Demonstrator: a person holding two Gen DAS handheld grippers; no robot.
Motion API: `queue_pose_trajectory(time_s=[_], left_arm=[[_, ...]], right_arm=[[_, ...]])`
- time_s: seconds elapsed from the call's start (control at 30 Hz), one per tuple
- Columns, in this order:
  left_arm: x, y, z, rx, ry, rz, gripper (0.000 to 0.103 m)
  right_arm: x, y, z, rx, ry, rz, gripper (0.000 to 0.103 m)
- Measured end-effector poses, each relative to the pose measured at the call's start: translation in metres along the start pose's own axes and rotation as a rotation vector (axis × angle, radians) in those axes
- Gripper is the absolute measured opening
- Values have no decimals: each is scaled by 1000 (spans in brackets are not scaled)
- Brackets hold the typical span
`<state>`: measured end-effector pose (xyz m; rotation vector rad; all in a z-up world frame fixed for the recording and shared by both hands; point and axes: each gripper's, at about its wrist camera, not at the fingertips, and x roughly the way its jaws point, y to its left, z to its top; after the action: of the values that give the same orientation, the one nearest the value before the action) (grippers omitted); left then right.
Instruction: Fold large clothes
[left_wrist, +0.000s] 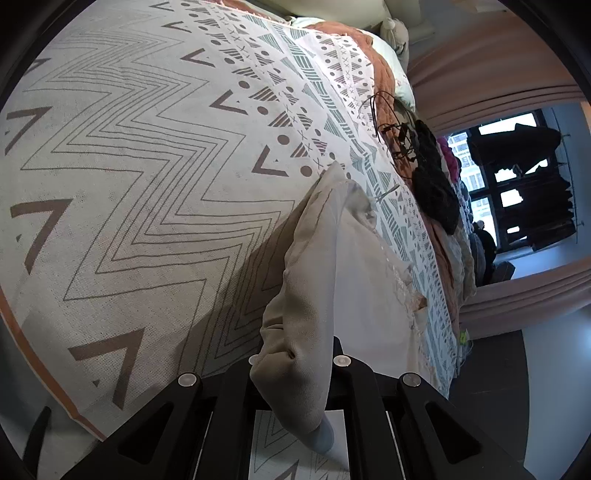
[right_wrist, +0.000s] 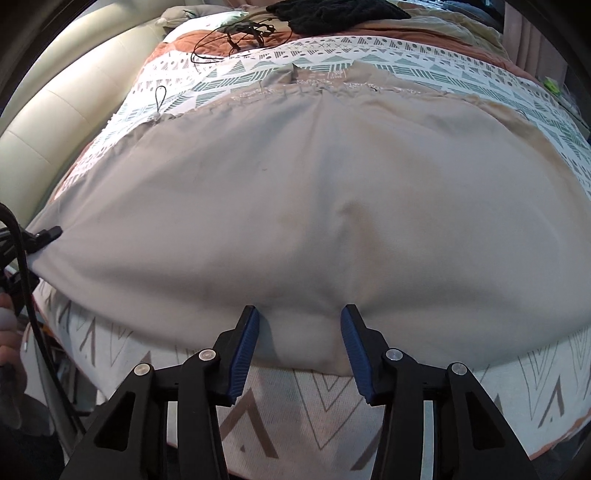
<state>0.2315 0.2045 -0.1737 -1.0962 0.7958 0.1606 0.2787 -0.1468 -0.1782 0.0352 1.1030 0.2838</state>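
Patterned bedspread (left_wrist: 129, 184) – left gripper (left_wrist: 295, 363) clamps beige garment (right_wrist: 295, 203), fingertips hidden; right gripper (right_wrist: 299, 325) parted, straddling hem.

We see a bed (left_wrist: 122, 155) under a patterned white cover with zigzag lines and triangles, a cream padded headboard (right_wrist: 55, 110) along one side. Beyond it pink curtains (left_wrist: 491, 70) frame a bright window (left_wrist: 509, 192), beside a pale wall (left_wrist: 554, 387) and dark floor (left_wrist: 487, 373).
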Motion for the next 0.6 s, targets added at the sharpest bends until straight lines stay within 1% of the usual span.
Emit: queue_pose_trajectory(time_s=[0.23,0.37,0.47,0.5,0.57,0.6], left_arm=[[-14,-32,1,41,-15,-41,6],[-24,-58,1,80,-25,-69,6],[-32,-78,1,119,-38,-85,6],[-34,-84,0,128,-41,-90,6],[-37,-95,0,142,-42,-99,6],[-38,-102,0,152,-43,-101,6]], right_arm=[[8,-4,9,30,-9,19,47],[10,-16,17,93,-13,86,45],[7,-27,18,144,-11,130,37],[4,-31,17,162,-12,152,36],[-9,-37,16,173,-43,198,36],[-15,-39,15,169,-64,199,36]])
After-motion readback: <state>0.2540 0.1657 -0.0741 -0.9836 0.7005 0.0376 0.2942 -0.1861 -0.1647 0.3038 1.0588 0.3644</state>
